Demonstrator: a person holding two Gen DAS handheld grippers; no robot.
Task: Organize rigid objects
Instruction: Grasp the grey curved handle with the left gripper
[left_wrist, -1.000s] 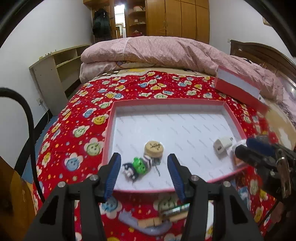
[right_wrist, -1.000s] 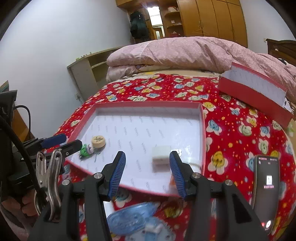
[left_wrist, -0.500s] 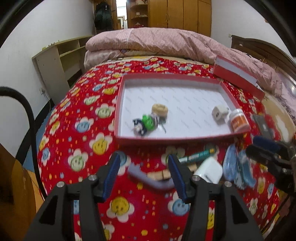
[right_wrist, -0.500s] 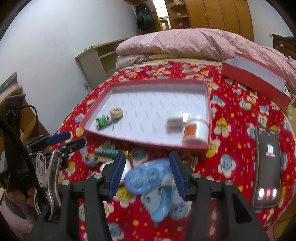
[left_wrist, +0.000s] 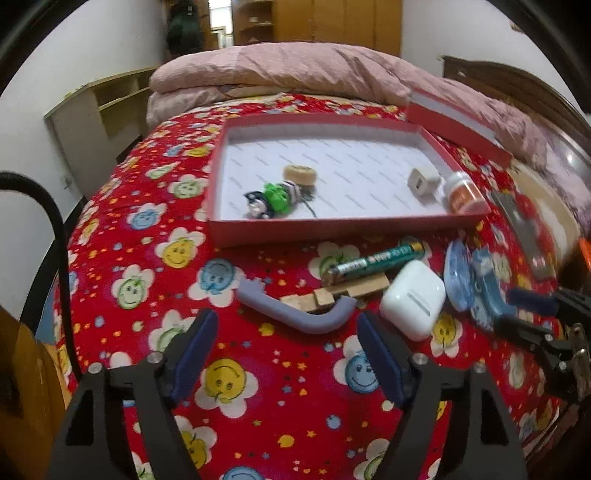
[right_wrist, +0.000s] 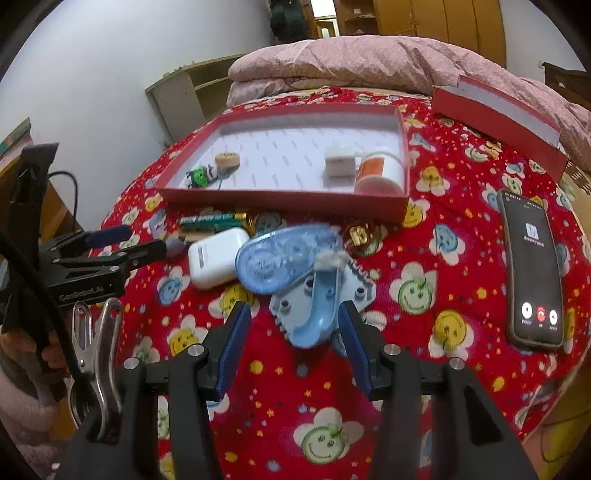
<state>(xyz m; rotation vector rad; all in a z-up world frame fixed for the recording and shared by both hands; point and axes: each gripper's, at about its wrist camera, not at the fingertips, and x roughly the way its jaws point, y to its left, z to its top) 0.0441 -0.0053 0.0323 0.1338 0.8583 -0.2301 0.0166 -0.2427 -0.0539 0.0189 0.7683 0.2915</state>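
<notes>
We pull back from the red tray (left_wrist: 332, 230), and now the loose toys on the bed show. Our left gripper (left_wrist: 286, 343) has just opened wide, empty, near the grey curved piece (left_wrist: 299, 314). Our right gripper (right_wrist: 291, 332) waits half open, empty, by the blue tape roller (right_wrist: 280, 262). Picking comes next.

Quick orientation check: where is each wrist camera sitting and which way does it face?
Left wrist: behind the open left claw, angled down at the grey hook; right claw at the right edge.
Right wrist: behind the right claw, angled down at the blue tape dispenser; left claw at the left edge.
Shared: red tray, earbud case.
</notes>
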